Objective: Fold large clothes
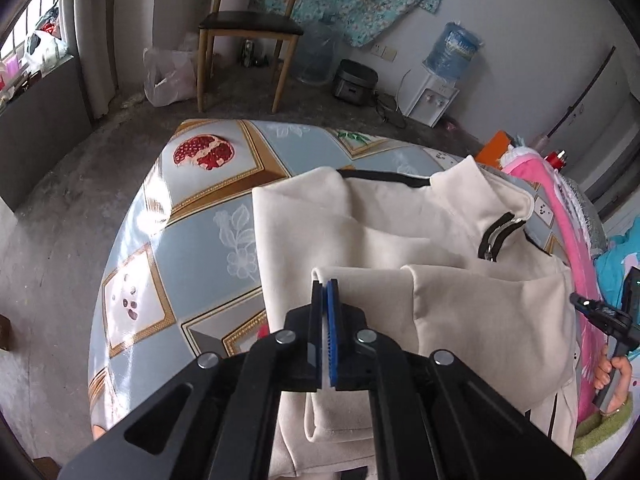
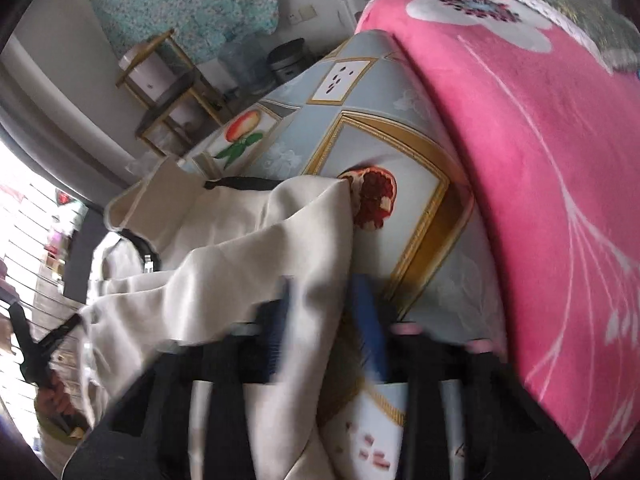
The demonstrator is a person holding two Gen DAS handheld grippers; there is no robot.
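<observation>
Left gripper clamped tight on a fold of the cream jacket over the bench. Right gripper blurred, pads apart around the jacket's edge, grip unclear.

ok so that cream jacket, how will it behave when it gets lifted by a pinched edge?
Probably floppy: the cream jacket already drapes in soft folds over the table. It will likely sag below the left gripper, whose jaws pinch just a narrow fold. The zipper may weigh that side slightly.
</observation>
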